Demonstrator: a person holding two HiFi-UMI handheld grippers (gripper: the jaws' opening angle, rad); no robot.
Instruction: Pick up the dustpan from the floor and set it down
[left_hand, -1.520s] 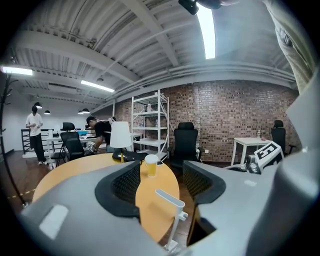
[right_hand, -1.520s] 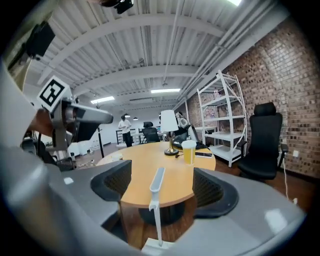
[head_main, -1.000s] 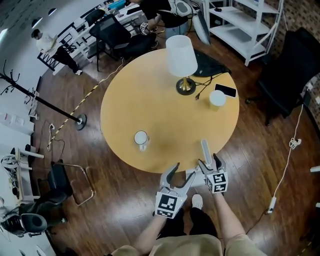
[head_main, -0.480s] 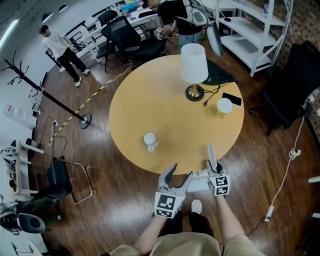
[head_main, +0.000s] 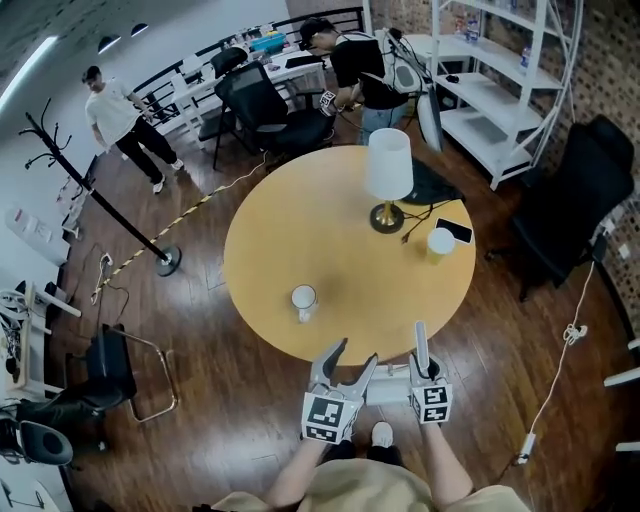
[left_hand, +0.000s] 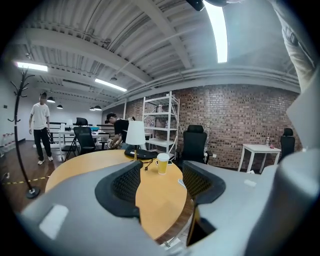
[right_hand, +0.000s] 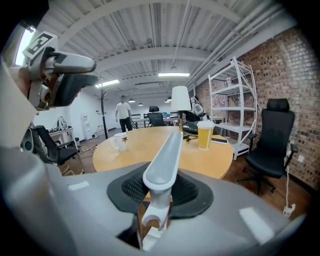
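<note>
Grey plastic dustpan hangs clear of the floor at the table's six o'clock edge, handle clamped in the right gripper. The left gripper gapes empty. Pickup looks done; set-down remains.

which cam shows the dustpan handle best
The right gripper view: the dustpan handle fills the middle, clamped in the jaws of the right gripper. The head view shows it small, from above. The left gripper view does not clearly show it.
</note>
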